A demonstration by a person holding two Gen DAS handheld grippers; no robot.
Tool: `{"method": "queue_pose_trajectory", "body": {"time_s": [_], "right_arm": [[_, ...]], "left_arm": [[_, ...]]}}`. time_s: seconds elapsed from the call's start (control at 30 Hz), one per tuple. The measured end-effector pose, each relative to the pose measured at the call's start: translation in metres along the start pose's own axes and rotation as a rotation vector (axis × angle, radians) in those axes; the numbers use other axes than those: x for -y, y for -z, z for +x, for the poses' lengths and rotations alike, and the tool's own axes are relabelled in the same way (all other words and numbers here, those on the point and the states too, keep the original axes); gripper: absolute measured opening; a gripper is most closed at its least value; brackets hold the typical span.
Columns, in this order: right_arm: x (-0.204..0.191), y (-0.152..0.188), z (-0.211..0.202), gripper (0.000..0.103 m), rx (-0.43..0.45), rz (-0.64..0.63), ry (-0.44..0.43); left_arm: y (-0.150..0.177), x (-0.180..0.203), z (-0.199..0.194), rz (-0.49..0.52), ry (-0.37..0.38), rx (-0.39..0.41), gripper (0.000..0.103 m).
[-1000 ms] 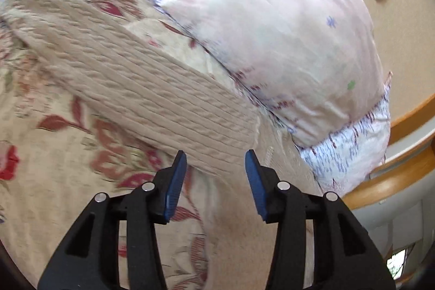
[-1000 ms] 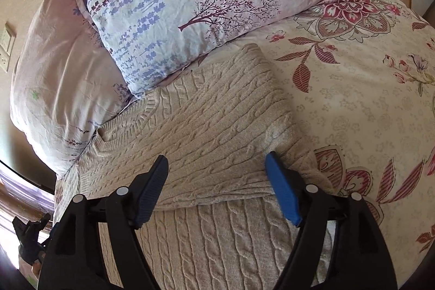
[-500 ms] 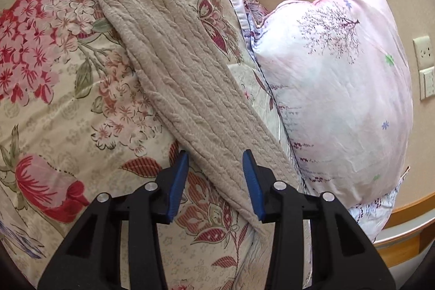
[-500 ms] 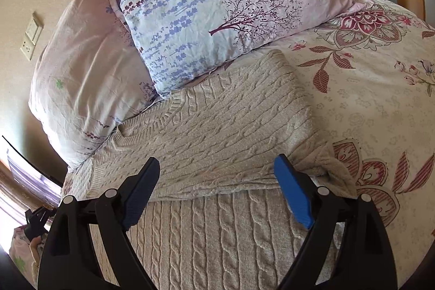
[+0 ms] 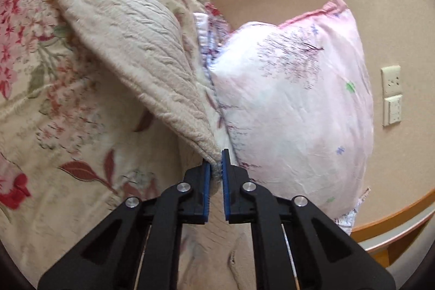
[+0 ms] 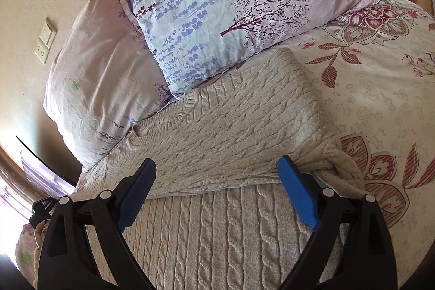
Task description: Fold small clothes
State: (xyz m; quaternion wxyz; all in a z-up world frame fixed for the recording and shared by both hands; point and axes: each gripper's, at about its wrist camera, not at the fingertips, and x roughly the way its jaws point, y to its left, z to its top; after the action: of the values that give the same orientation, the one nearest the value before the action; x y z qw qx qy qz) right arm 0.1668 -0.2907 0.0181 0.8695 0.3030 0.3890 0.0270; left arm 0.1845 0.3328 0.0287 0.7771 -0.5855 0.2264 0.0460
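Observation:
A beige cable-knit sweater (image 6: 223, 143) lies on a floral bedspread, its upper part folded over the body, next to the pillows. My left gripper (image 5: 215, 163) is shut on an edge of the sweater (image 5: 130, 45) and lifts that part, which stretches up and away to the upper left. My right gripper (image 6: 217, 189) is wide open and empty, just above the sweater's body, with the folded edge between its fingers. The left gripper also shows at the far left of the right wrist view (image 6: 40, 208).
Two pillows, a pink one (image 5: 293, 105) (image 6: 100, 78) and a lavender-print one (image 6: 228, 4), lean at the head of the bed. The floral bedspread (image 6: 380, 99) (image 5: 54, 127) extends around. A wall with a socket and switch (image 5: 391, 94) and a wooden bed frame (image 5: 394, 219) lie beyond.
My left gripper has closed on the sweater's edge and raised it; it was open before. My right gripper has drawn back slightly and stays open.

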Motion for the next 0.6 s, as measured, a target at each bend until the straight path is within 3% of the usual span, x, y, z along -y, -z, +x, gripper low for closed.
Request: {"method": "queue_pose_trajectory", "body": {"time_s": [0.17, 0.27, 0.33, 0.47, 0.6], "right_arm": [[0.002, 0.0, -0.001, 0.093, 0.005, 0.011, -0.022], [0.004, 0.001, -0.002, 0.093, 0.01, 0.019, -0.036], [0.005, 0.001, -0.003, 0.093, 0.011, 0.024, -0.043], [0.006, 0.002, -0.005, 0.093, 0.015, 0.029, -0.054], [0.007, 0.001, -0.005, 0.093, 0.016, 0.032, -0.061]], "left_arm": [[0.048, 0.059, 0.023, 0.127, 0.187, -0.111, 0.007], [0.094, 0.084, 0.047, 0.201, 0.25, -0.215, 0.007], [0.128, 0.09, 0.064, 0.242, 0.255, -0.285, 0.007], [0.182, 0.072, 0.101, 0.238, 0.163, -0.419, 0.007], [0.201, 0.045, 0.114, 0.166, 0.099, -0.464, 0.008]]}}
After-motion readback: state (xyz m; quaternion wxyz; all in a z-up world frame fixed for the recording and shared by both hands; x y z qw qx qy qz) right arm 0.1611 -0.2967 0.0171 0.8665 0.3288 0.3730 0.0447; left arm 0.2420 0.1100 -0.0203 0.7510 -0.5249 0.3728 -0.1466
